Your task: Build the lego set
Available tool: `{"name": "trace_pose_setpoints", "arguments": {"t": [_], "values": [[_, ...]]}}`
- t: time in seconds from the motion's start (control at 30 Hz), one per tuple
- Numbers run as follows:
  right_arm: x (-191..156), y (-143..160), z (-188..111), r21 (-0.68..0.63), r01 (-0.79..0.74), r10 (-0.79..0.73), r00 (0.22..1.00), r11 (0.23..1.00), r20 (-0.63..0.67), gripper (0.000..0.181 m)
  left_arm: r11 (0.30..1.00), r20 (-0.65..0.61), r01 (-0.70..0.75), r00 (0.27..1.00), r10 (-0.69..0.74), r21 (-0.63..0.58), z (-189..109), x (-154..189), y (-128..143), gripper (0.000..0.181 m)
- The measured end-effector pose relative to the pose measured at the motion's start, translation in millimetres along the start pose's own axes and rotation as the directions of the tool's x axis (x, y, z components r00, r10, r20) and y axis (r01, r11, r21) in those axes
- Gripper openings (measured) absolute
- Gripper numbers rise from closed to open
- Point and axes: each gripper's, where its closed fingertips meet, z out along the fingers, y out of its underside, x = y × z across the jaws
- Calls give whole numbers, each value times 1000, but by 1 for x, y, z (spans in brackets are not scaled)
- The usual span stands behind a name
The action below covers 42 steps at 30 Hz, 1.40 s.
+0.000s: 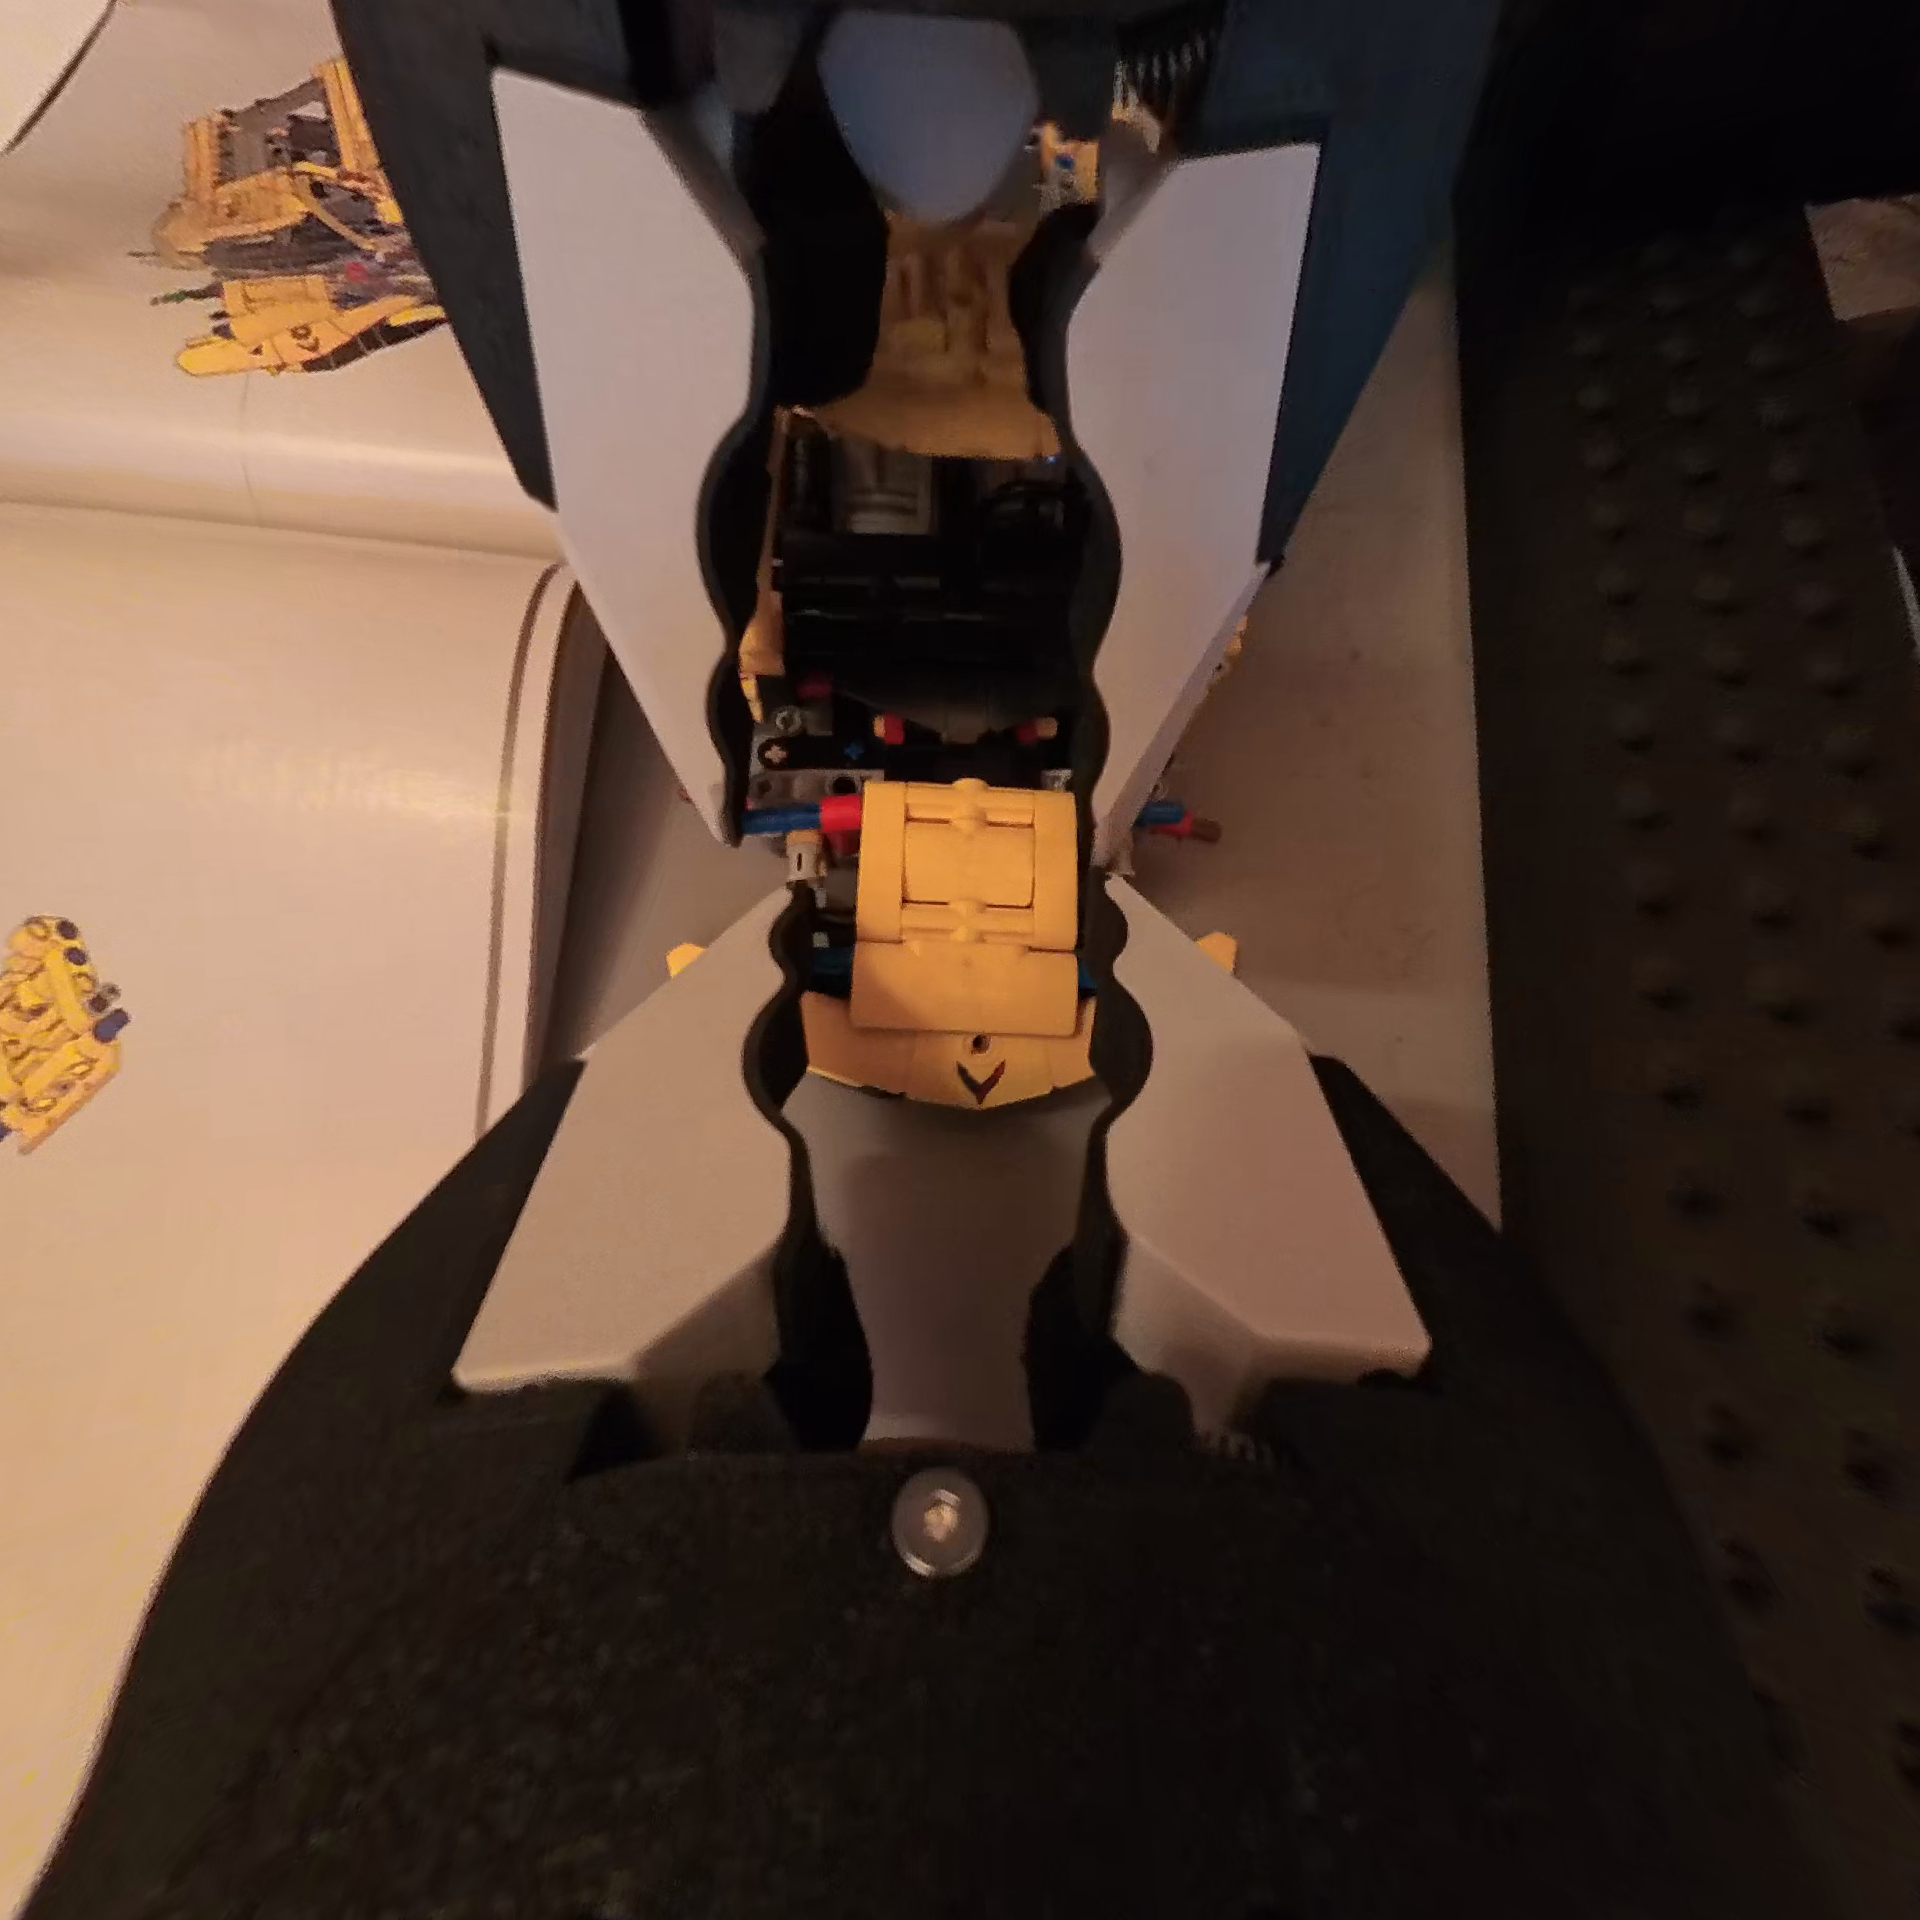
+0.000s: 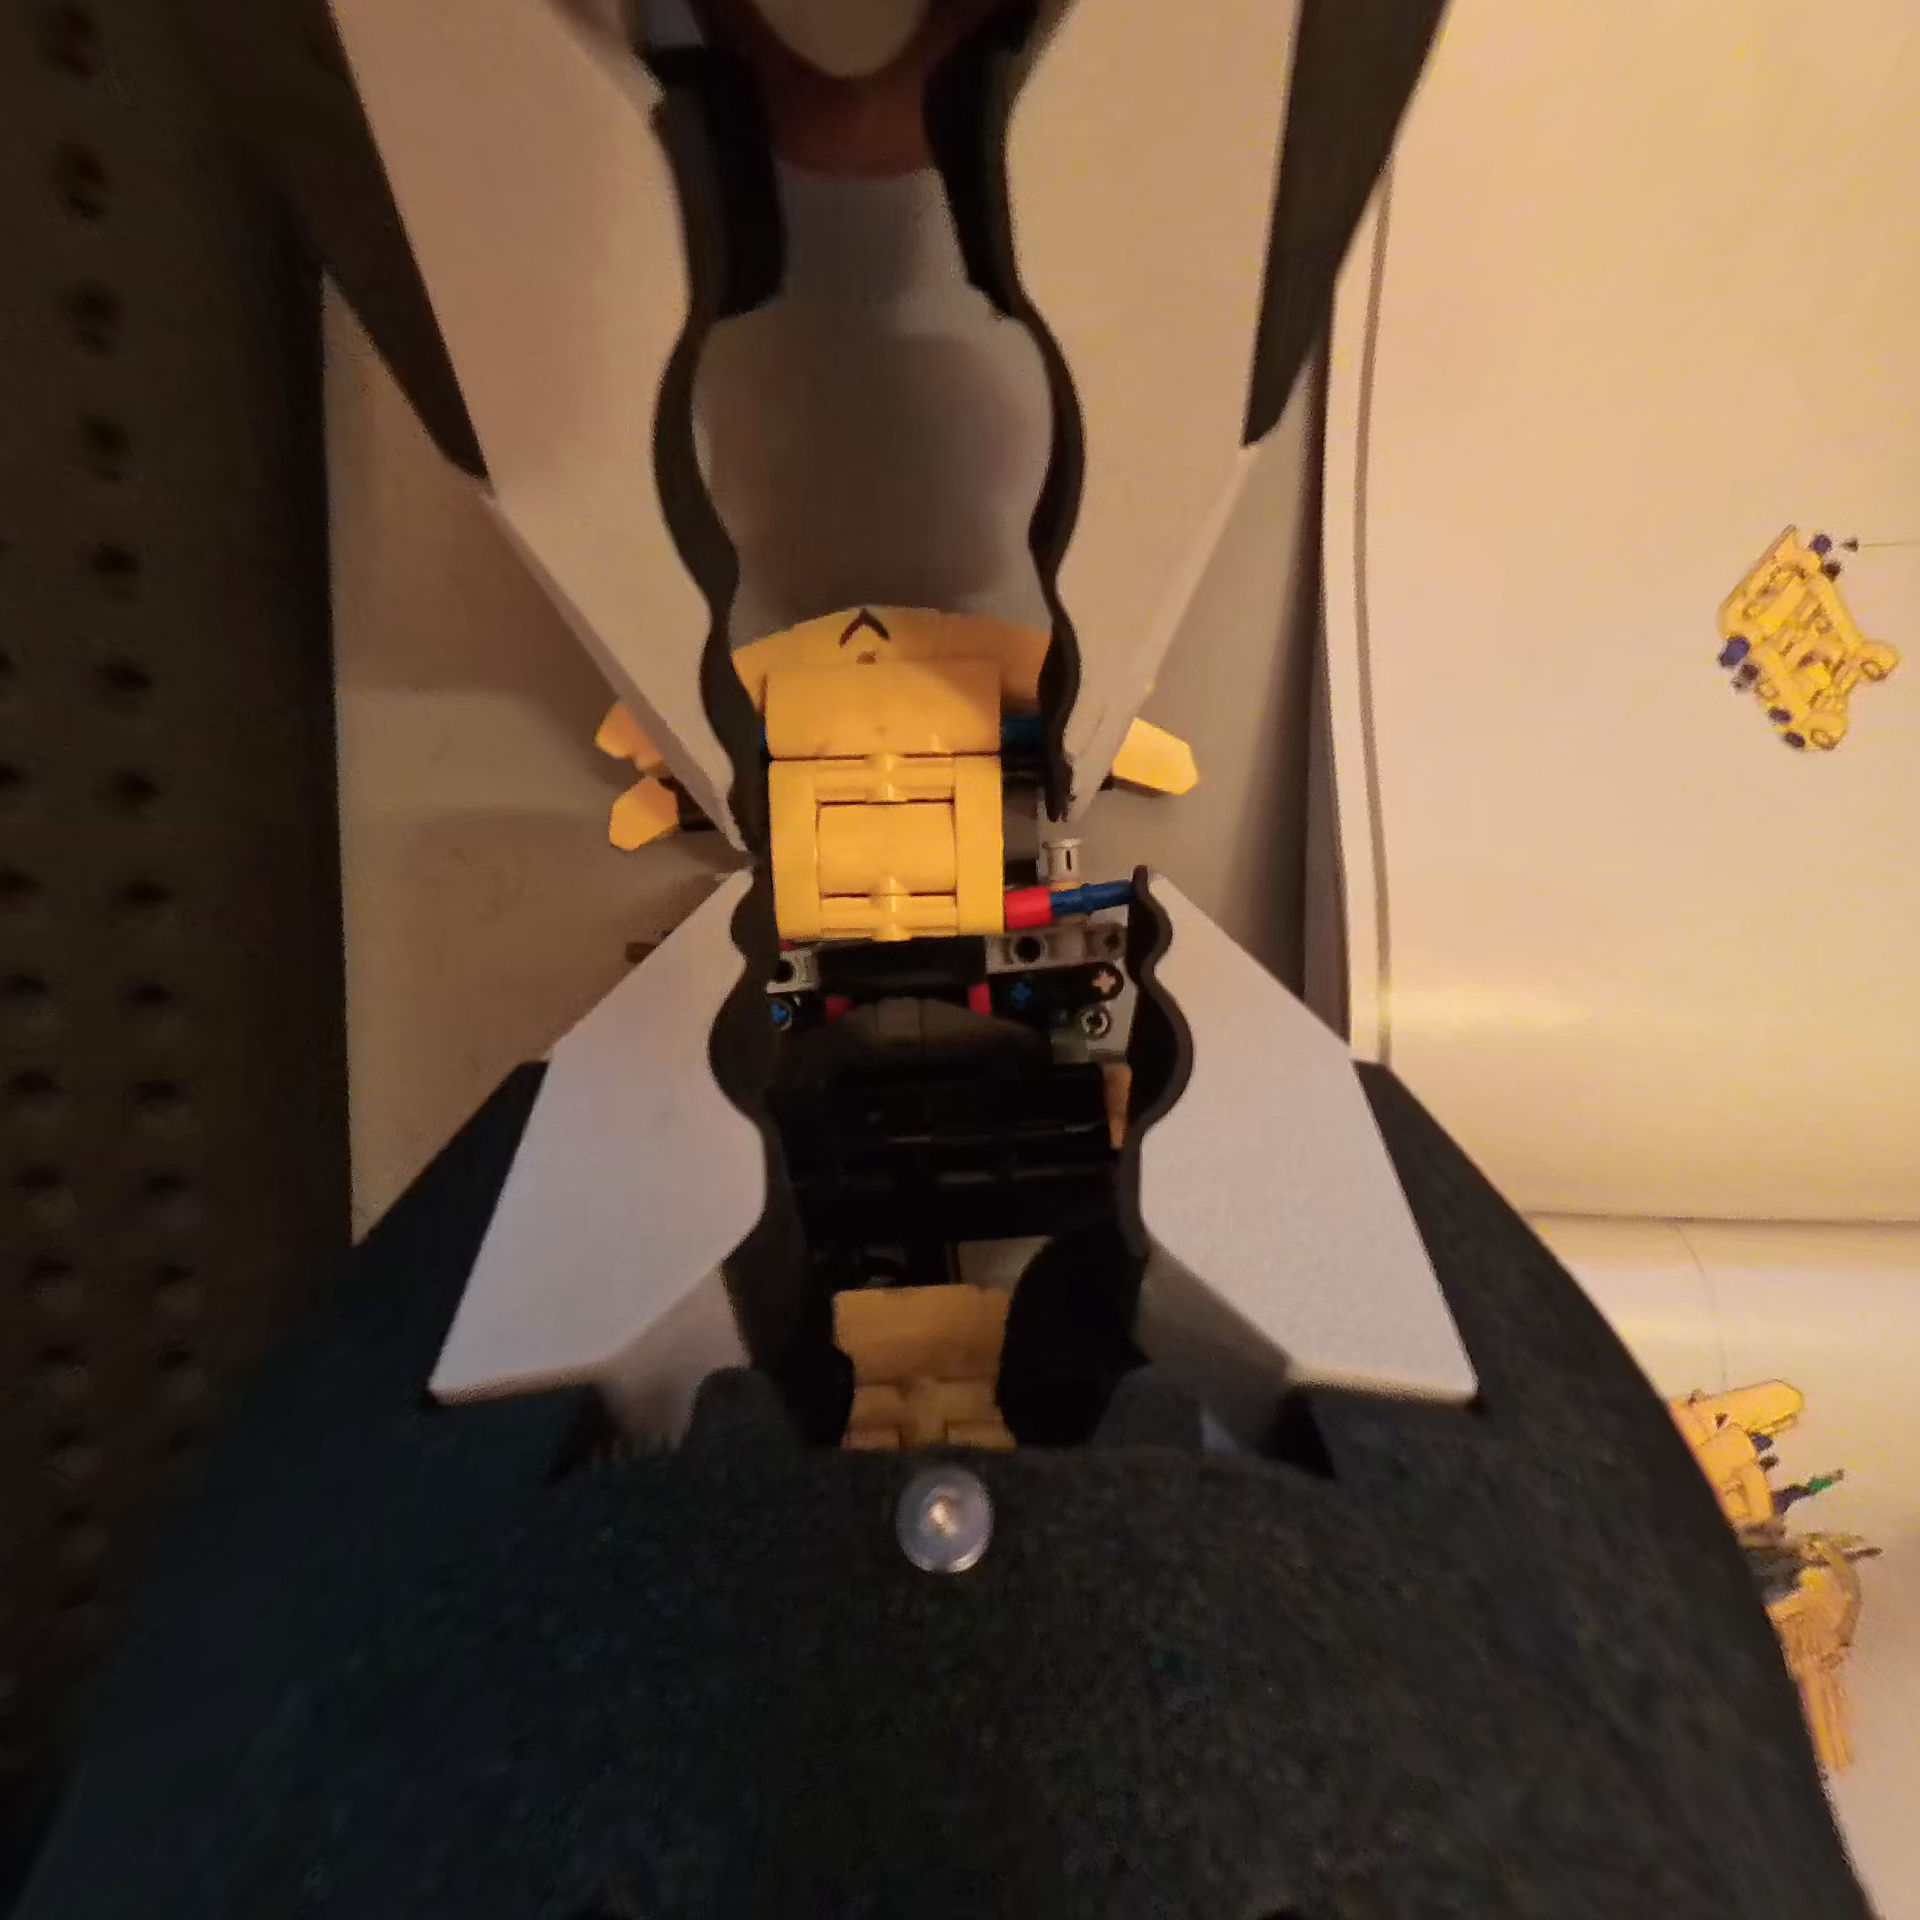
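A yellow and black lego model [image 1: 961, 914] is being held between the two grippers, which are facing each other tip to tip. In the left wrist view, the left gripper [image 1: 940, 940] is being seen with its jaws clamped on the yellow front end of the model, its wavy black pads pressed against both sides. Opposite, the right gripper [image 1: 914, 665] is being shown with its jaws clamped on the black rear section. The same grip is being confirmed in the right wrist view: the right gripper [image 2: 940, 997] is closed around the dark body, and the left gripper [image 2: 899, 748] is closed around the yellow nose. A red and blue axle [image 2: 1065, 902] is being seen sticking out sideways from the model, between the two sets of jaws. The model is being carried over an open instruction booklet [image 1: 260, 779] lying on the surface, its printed pages showing yellow assemblies. A dark studded baseplate [image 1: 1714, 935] is lying alongside the booklet.
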Motion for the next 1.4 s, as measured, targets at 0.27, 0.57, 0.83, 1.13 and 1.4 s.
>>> {"name": "trace_pose_setpoints", "arguments": {"t": [0.27,0.57,0.83,1.13,1.4], "values": [[-3,5,-8,-14,113,-114,991,993,-65,110,1000,2,0,1000,0,-5,0,1,0,50],[-13,8,7,-44,110,-109,994,993,20,95,997,51,24,998,-21,-67,0,2,0,50],[-11,8,7,-24,109,-109,994,994,26,94,995,57,77,996,-73,-66,1,0,0,50],[-9,7,7,-27,101,-100,995,995,22,93,997,36,69,997,-68,-21,0,-2,-1,50],[-8,6,7,-4,106,-106,994,994,13,94,998,28,69,997,-69,1,-1,-2,-2,50]]}}
